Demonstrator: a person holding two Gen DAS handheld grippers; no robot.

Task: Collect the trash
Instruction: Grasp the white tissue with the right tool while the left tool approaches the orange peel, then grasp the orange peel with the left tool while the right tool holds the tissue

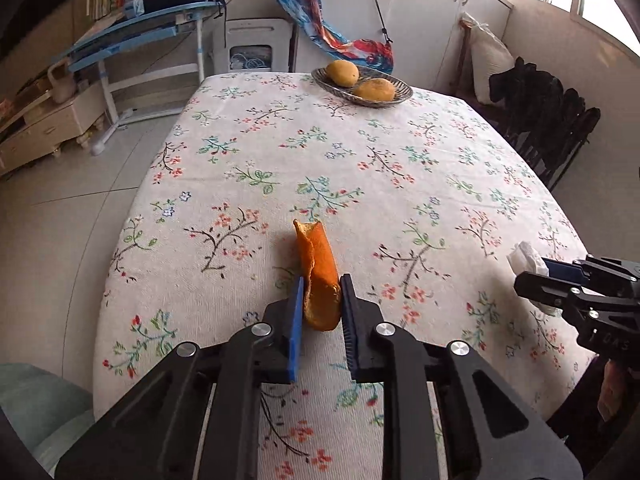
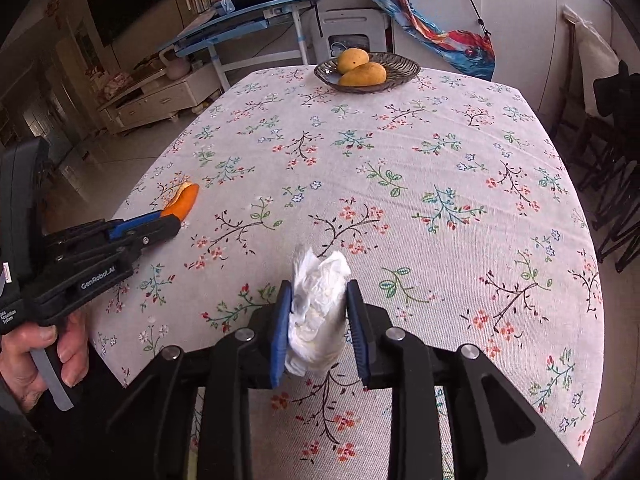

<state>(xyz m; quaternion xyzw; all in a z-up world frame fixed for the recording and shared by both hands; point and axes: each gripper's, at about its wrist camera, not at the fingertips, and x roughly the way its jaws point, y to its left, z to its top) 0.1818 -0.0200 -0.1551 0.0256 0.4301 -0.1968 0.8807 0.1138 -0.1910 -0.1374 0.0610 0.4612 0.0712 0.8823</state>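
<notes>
Two grippers worked above the floral tablecloth (image 1: 280, 152): the left gripper (image 1: 321, 300) pinched a curled orange peel (image 1: 318, 272) between its pads, while the right gripper (image 2: 318, 312) clamped a crumpled white tissue (image 2: 318, 308).

The black left gripper (image 1: 320, 292), with blue pads, is showing an orange peel (image 1: 317, 276), pale inside, between its fingers. The black right gripper (image 2: 319, 300) is showing a white crumpled tissue (image 2: 318, 312) between blue pads. Beneath both, the off-white tablecloth (image 2: 400, 152) is showing red, green and blue floral sprigs, and far ahead a dark patterned dish (image 2: 396, 66) is showing two yellow mangoes (image 2: 362, 68).
</notes>
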